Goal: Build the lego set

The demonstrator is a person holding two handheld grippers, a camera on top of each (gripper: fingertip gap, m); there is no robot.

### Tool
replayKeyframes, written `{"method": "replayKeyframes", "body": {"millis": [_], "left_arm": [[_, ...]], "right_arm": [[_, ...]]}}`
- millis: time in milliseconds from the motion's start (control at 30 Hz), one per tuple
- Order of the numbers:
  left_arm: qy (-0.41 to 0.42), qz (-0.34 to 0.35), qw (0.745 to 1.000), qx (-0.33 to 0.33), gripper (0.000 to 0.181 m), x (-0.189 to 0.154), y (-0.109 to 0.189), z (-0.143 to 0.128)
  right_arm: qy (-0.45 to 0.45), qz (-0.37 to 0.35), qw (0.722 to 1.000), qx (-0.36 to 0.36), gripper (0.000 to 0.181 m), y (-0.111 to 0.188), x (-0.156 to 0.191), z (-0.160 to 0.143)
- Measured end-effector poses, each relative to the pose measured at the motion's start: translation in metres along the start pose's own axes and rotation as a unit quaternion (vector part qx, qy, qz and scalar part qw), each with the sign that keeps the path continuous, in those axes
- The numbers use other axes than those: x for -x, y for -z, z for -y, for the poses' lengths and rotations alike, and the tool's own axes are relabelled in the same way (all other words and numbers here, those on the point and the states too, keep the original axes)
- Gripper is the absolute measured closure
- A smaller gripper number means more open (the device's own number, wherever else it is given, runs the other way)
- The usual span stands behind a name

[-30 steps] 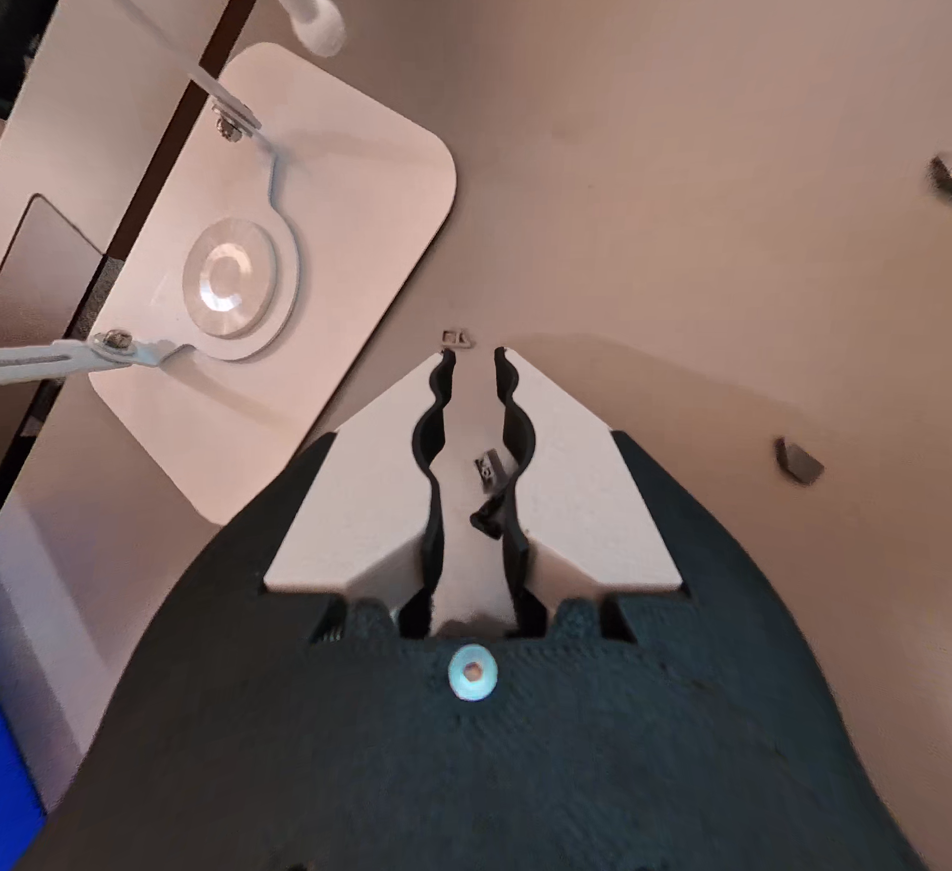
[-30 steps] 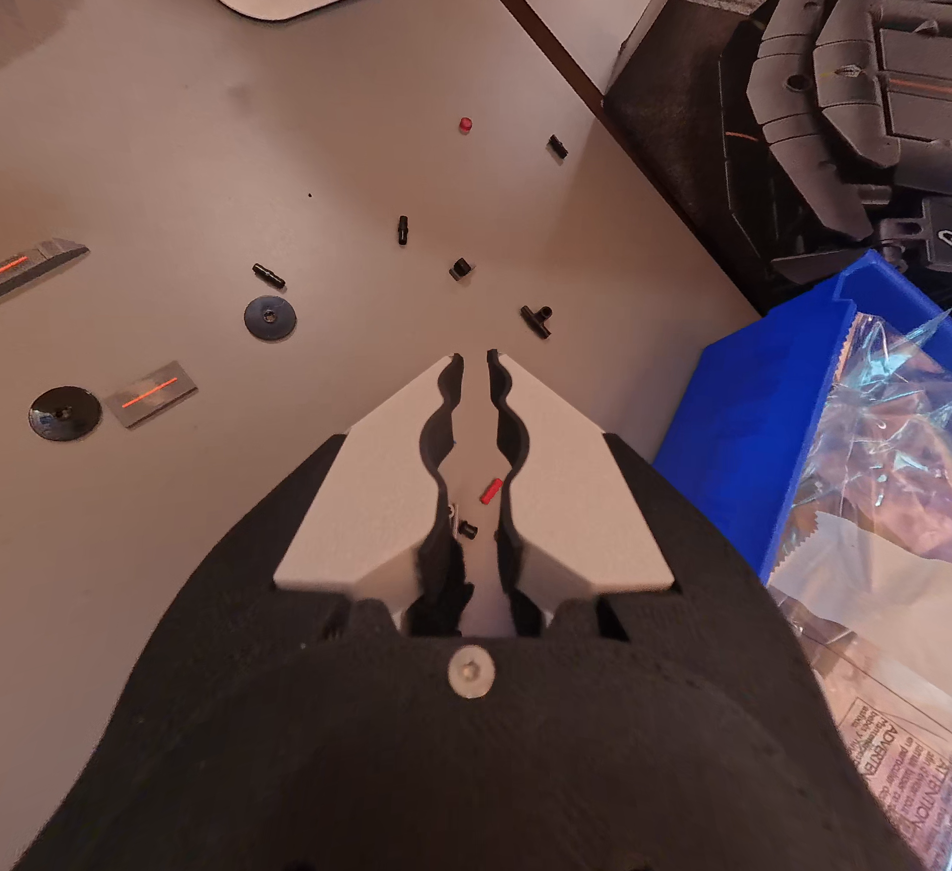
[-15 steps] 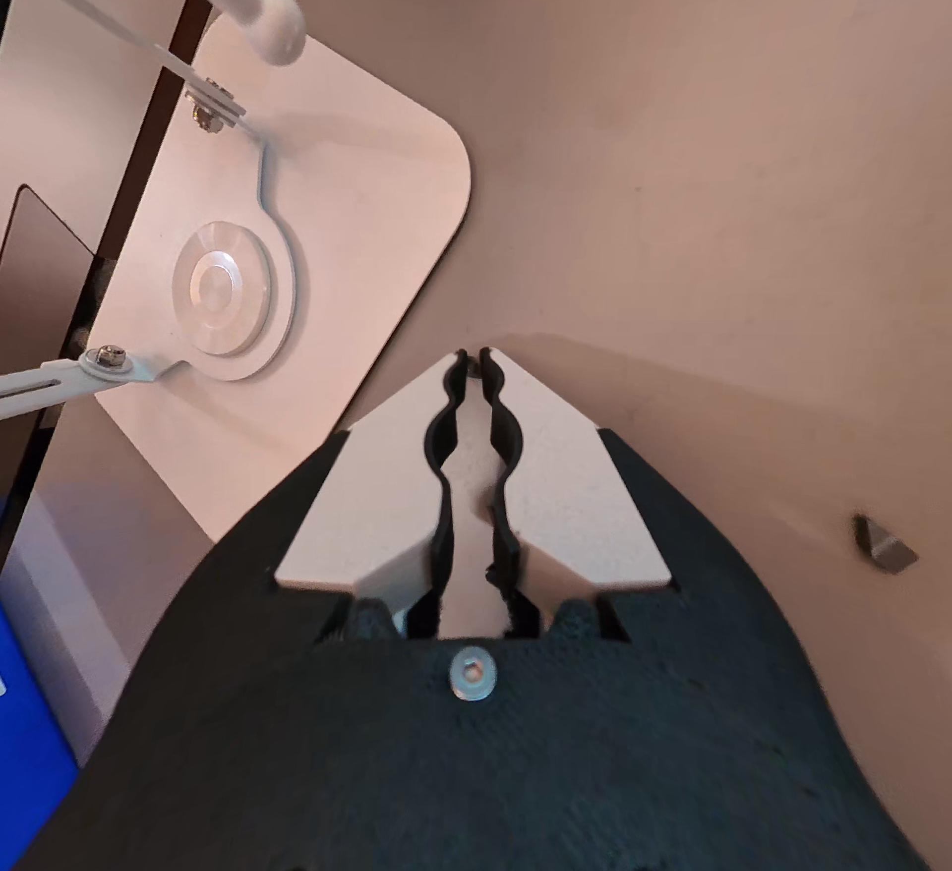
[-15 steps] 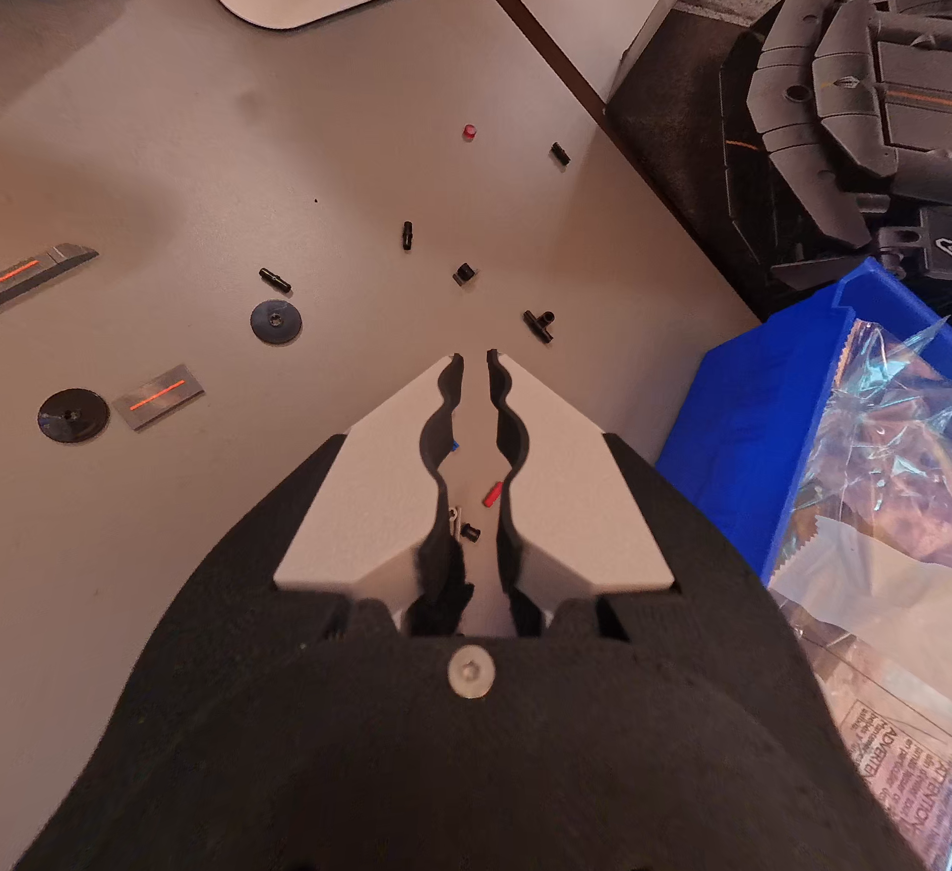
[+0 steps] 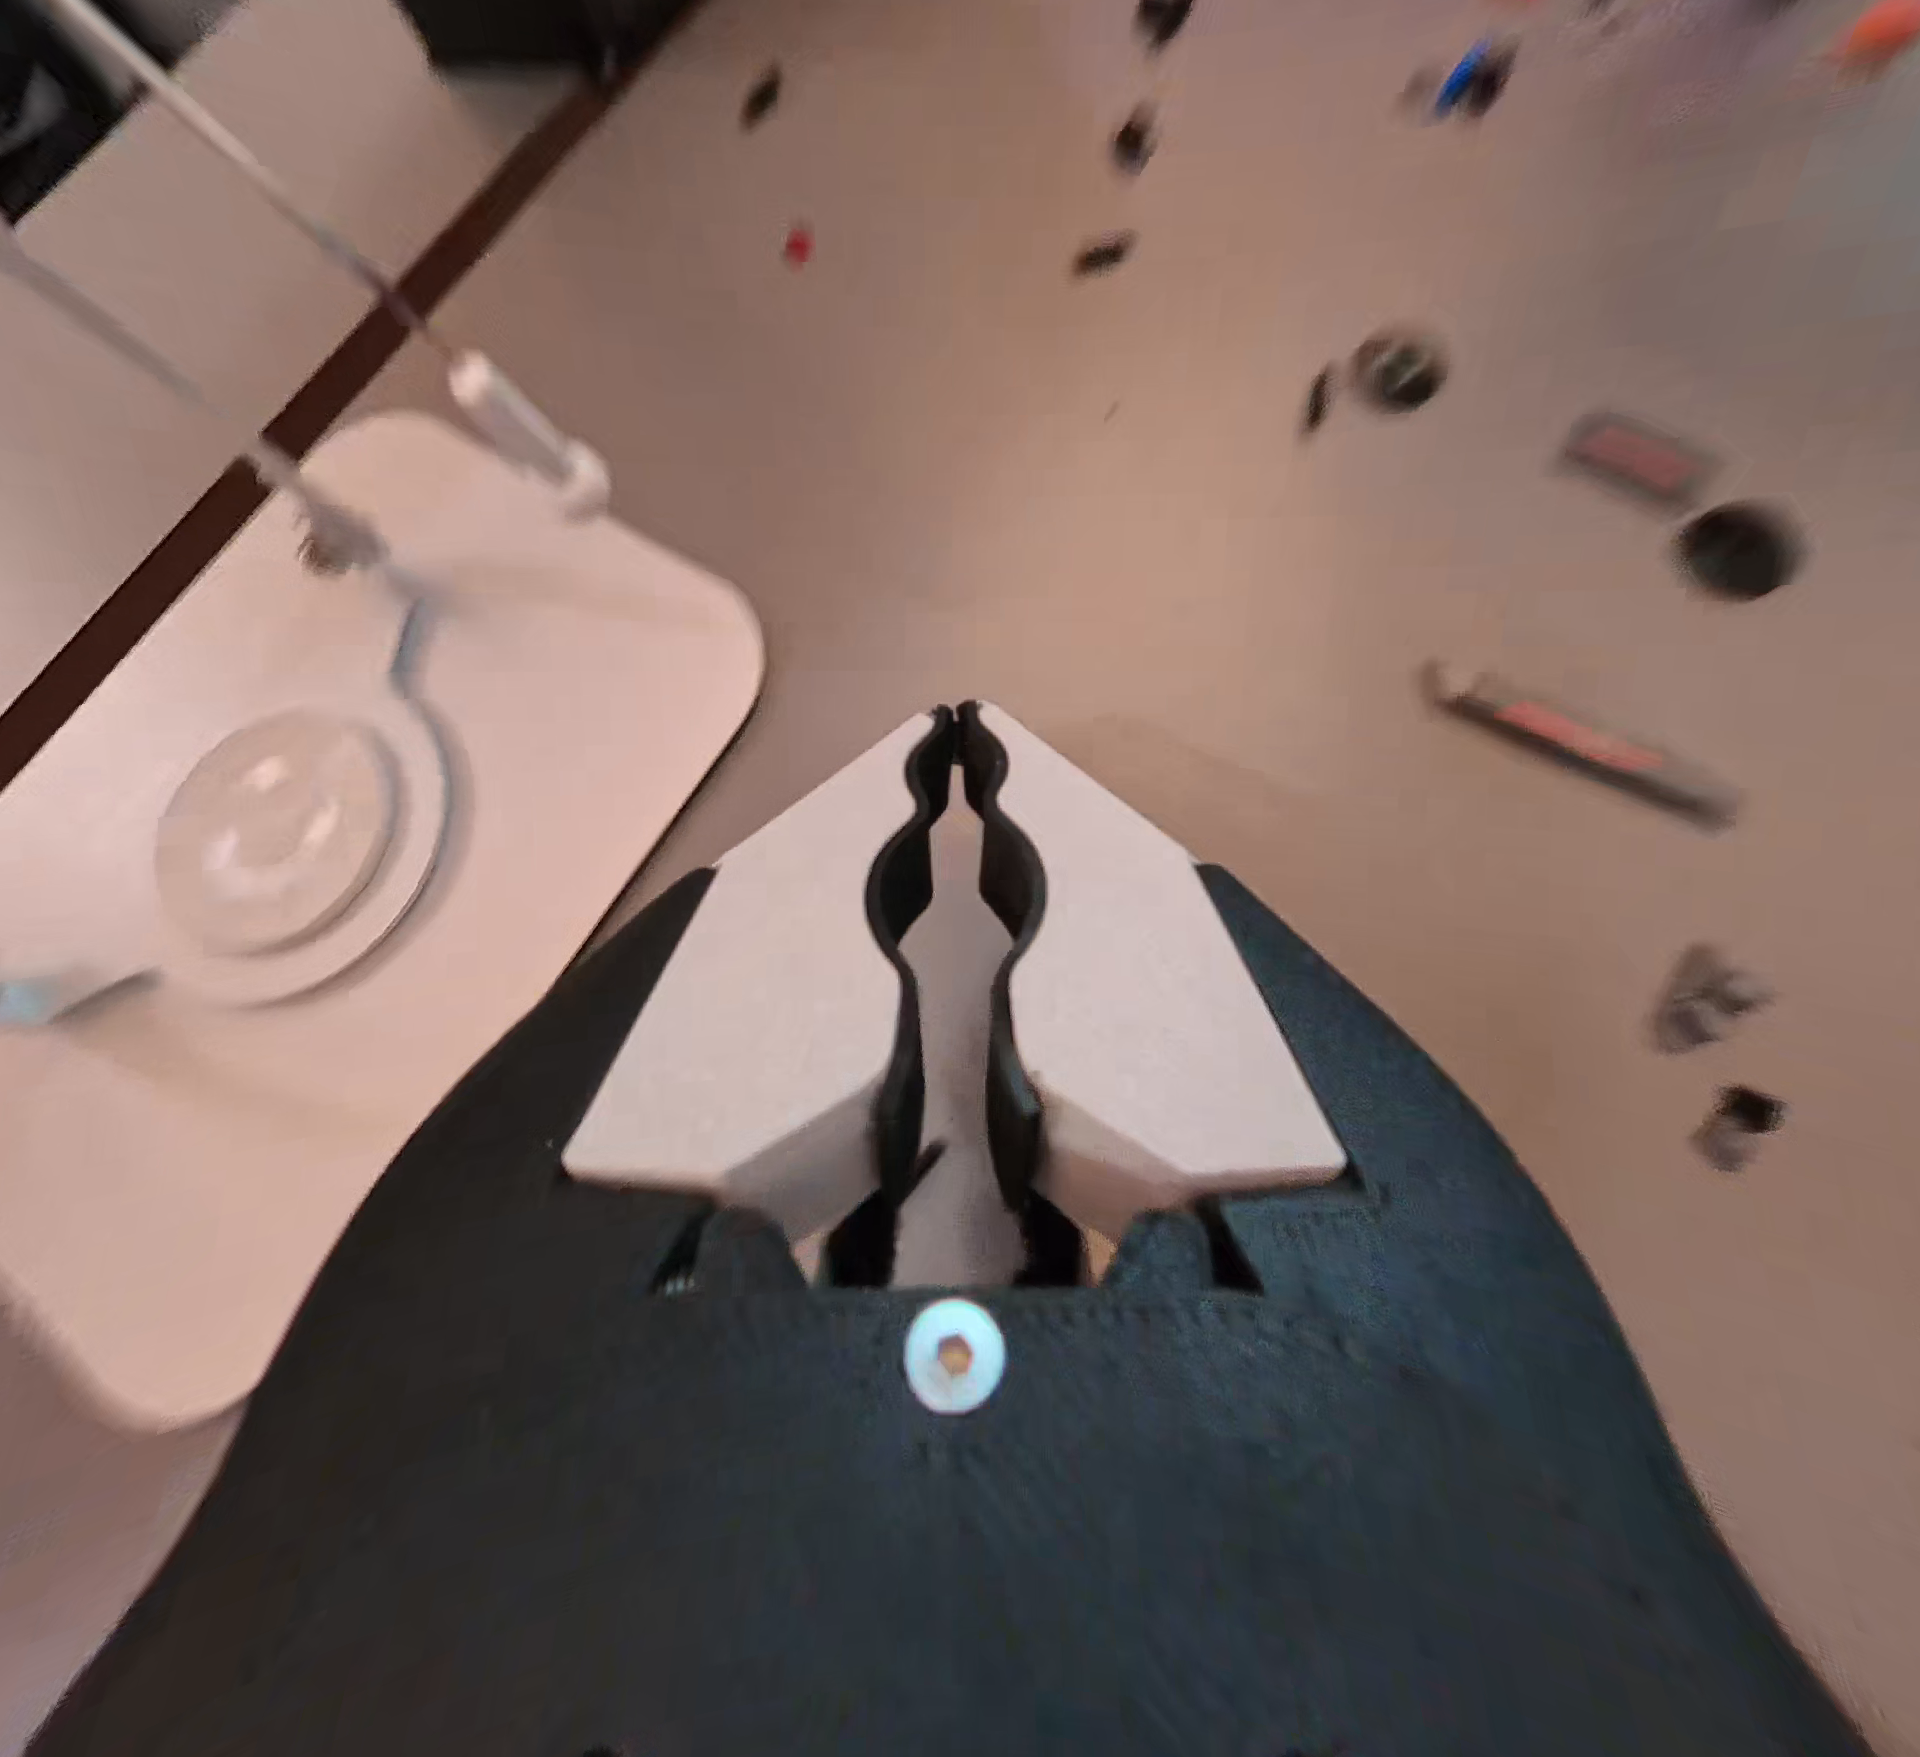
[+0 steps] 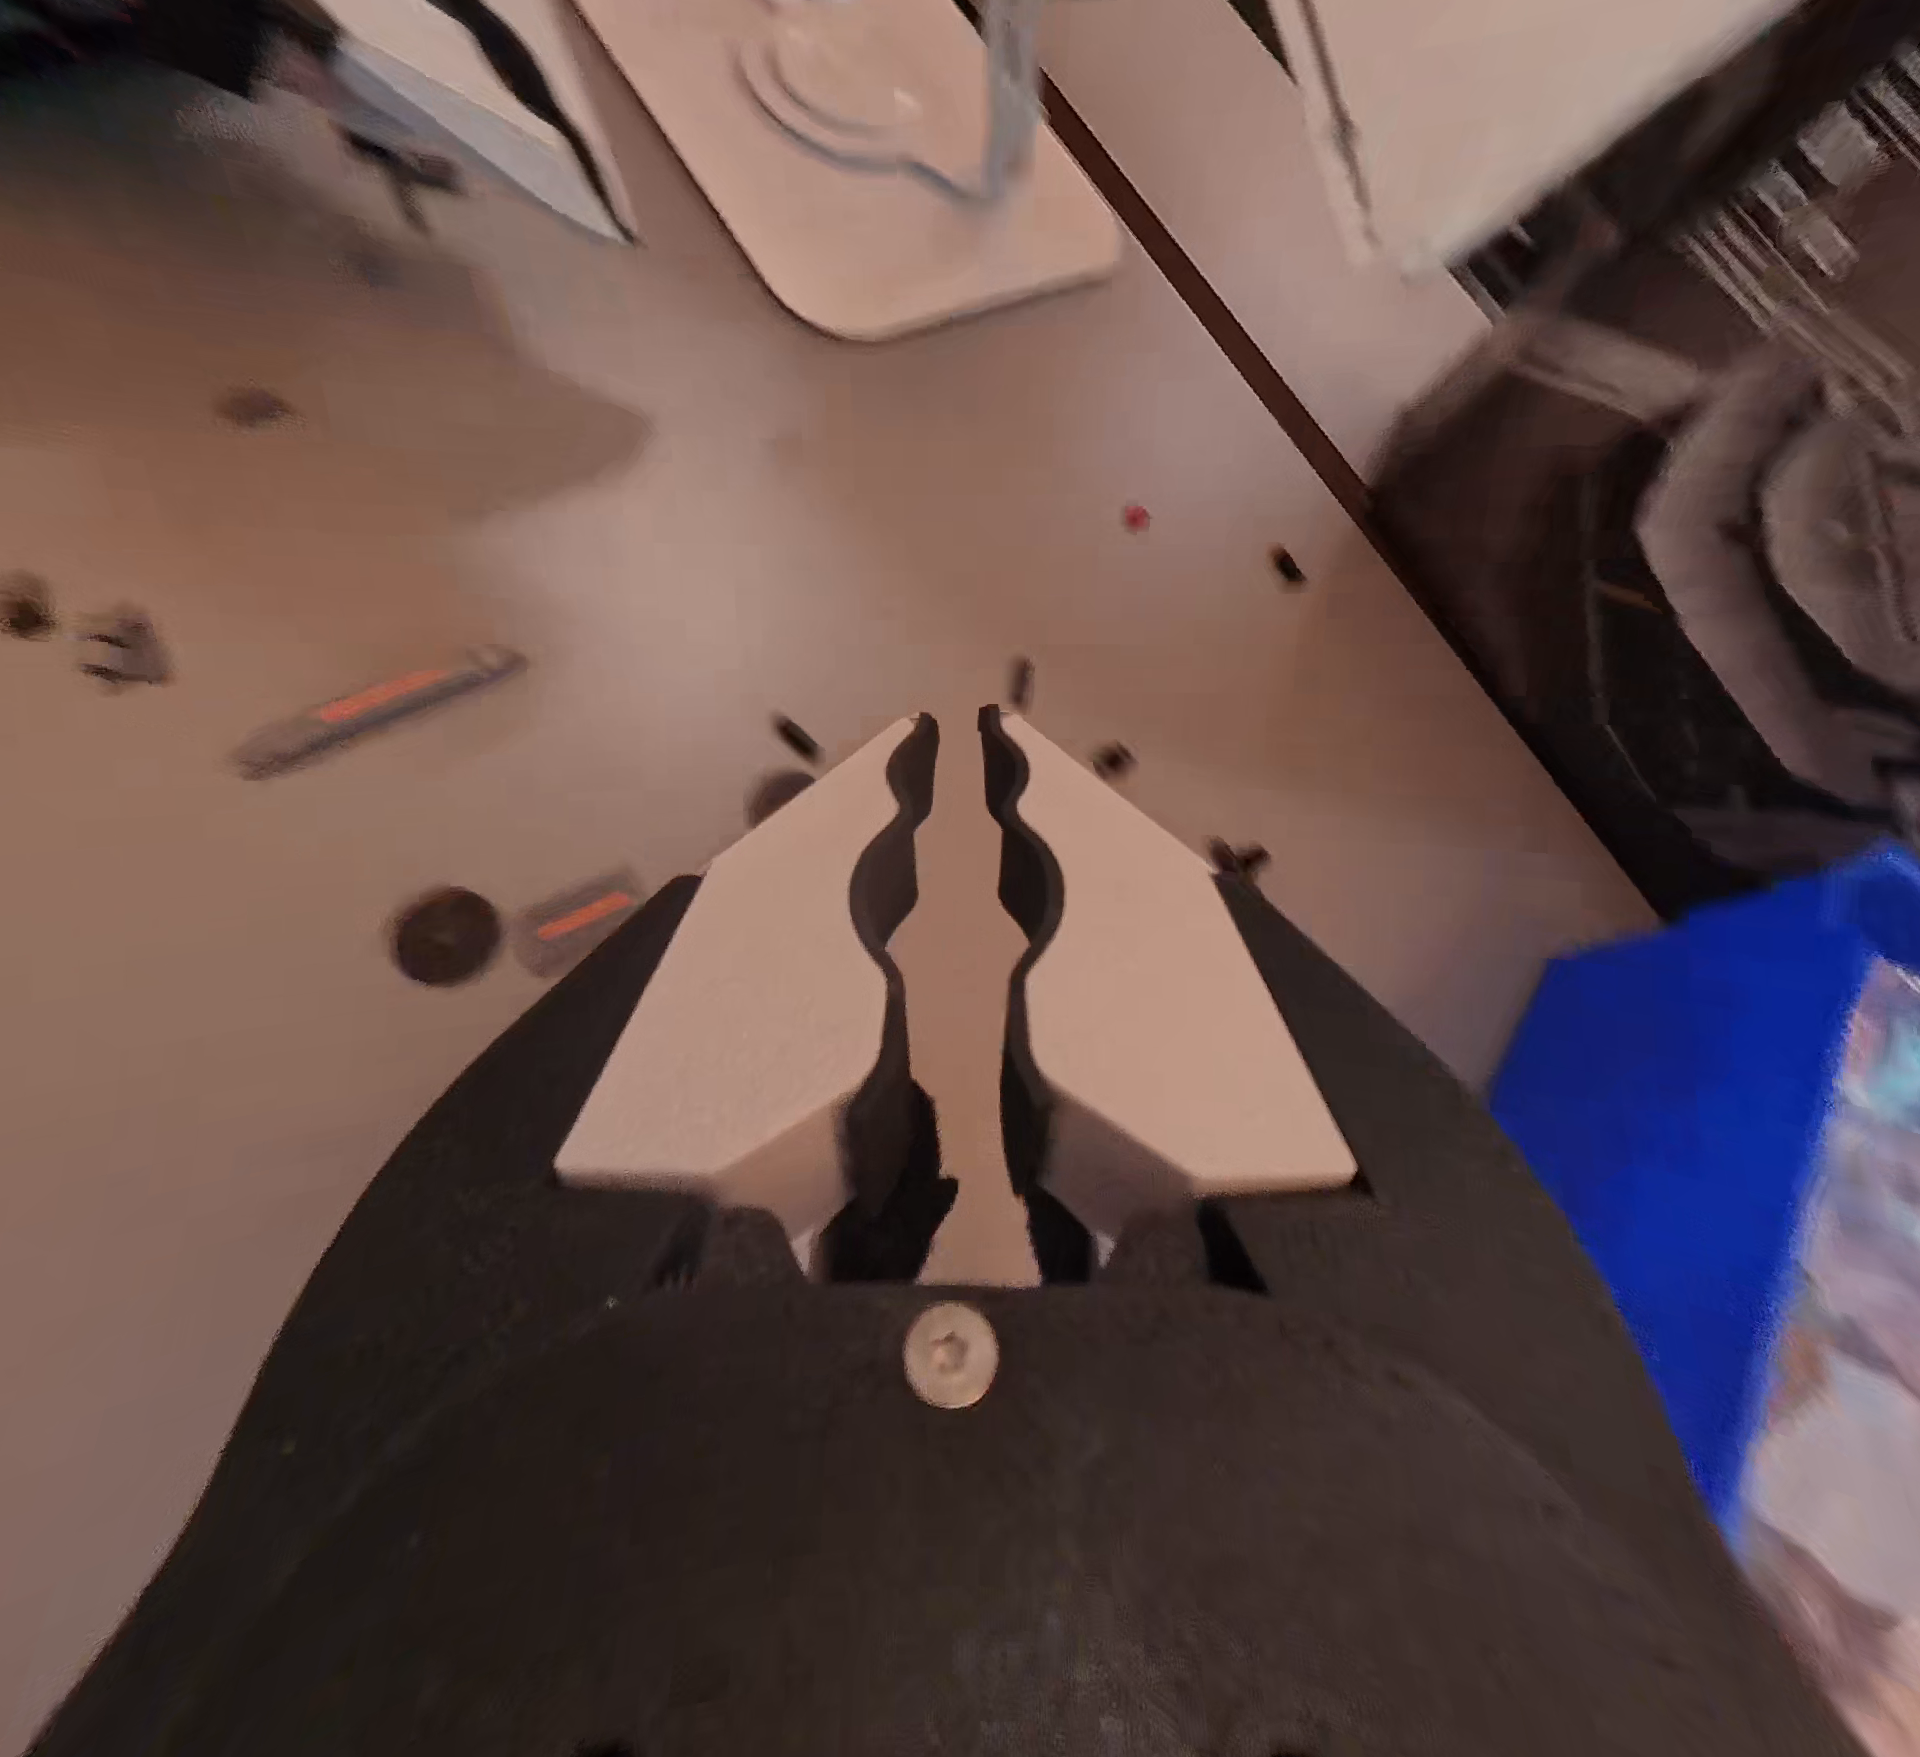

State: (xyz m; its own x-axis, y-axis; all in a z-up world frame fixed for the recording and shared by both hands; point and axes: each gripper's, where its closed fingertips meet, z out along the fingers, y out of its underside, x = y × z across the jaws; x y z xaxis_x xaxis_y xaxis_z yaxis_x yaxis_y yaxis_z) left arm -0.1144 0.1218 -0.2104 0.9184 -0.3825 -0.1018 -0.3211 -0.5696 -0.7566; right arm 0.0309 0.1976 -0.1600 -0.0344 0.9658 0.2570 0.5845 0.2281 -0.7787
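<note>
Left gripper (image 5: 956, 712) clenched at tips, holding what, cannot tell. Right gripper (image 6: 953, 720) slightly parted, empty. Small loose black, grey, red lego pieces (image 5: 1397, 369) scattered upper right on beige table (image 5: 935, 460). No assembly visible; build mostly left.

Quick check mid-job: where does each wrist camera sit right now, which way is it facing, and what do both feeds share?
Left wrist view: sits on the left hand-held gripper, looking down at the table; its own fingertips are nearly touching.
Right wrist view: sits on the right hand-held gripper, facing the table and blue bin; a narrow gap shows between its tips.
Shared: white stand base, red stud, long grey strip.
</note>
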Motion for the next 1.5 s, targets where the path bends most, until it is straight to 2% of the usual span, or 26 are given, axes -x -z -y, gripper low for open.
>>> {"method": "replayKeyframes", "body": {"millis": [67, 167, 267, 367, 500, 600, 900, 1067, 1200, 1267, 1500], "left_arm": [[0.029, -0.059, 0.994, -0.083, 0.181, -0.019, 0.013, 0.028], [0.073, -0.147, 0.97, -0.179, 0.181, -0.045, 0.033, 0.062], [0.101, -0.205, 0.945, -0.233, 0.181, -0.062, 0.044, 0.081], [0.114, -0.236, 0.928, -0.265, 0.181, -0.075, 0.046, 0.092], [0.116, -0.267, 0.915, -0.281, 0.181, -0.092, 0.044, 0.1], [0.108, -0.273, 0.916, -0.275, 0.181, -0.102, 0.038, 0.101], [0.107, -0.274, 0.918, -0.266, 0.181, -0.106, 0.031, 0.097], [0.096, -0.273, 0.927, -0.24, 0.181, -0.107, 0.024, 0.089], [0.089, -0.255, 0.938, -0.218, 0.181, -0.101, 0.02, 0.08], [0.096, -0.245, 0.94, -0.217, 0.181, -0.096, 0.019, 0.078], [0.104, -0.249, 0.939, -0.212, 0.172, -0.097, 0.018, 0.078]], "right_arm": [[0.005, 0.049, 0.998, -0.046, 0.173, -0.004, 0.03, 0.023], [0.012, 0.096, 0.991, -0.091, 0.171, -0.007, 0.061, 0.044], [0.019, 0.103, 0.988, -0.111, 0.166, -0.009, 0.072, 0.053], [-0.013, 0.132, 0.982, -0.134, 0.163, -0.009, 0.081, 0.061], [-0.063, 0.157, 0.975, -0.146, 0.154, -0.013, 0.086, 0.065], [-0.092, 0.17, 0.969, -0.153, 0.152, -0.014, 0.085, 0.066], [-0.091, 0.171, 0.97, -0.147, 0.168, -0.014, 0.084, 0.062], [-0.045, 0.148, 0.981, -0.113, 0.168, -0.02, 0.085, 0.052], [0.047, 0.067, 0.995, -0.064, 0.168, -0.026, 0.075, 0.039], [0.09, 0.031, 0.994, -0.049, 0.168, -0.026, 0.069, 0.036], [0.146, 0.004, 0.989, -0.038, 0.167, -0.027, 0.071, 0.035]]}}
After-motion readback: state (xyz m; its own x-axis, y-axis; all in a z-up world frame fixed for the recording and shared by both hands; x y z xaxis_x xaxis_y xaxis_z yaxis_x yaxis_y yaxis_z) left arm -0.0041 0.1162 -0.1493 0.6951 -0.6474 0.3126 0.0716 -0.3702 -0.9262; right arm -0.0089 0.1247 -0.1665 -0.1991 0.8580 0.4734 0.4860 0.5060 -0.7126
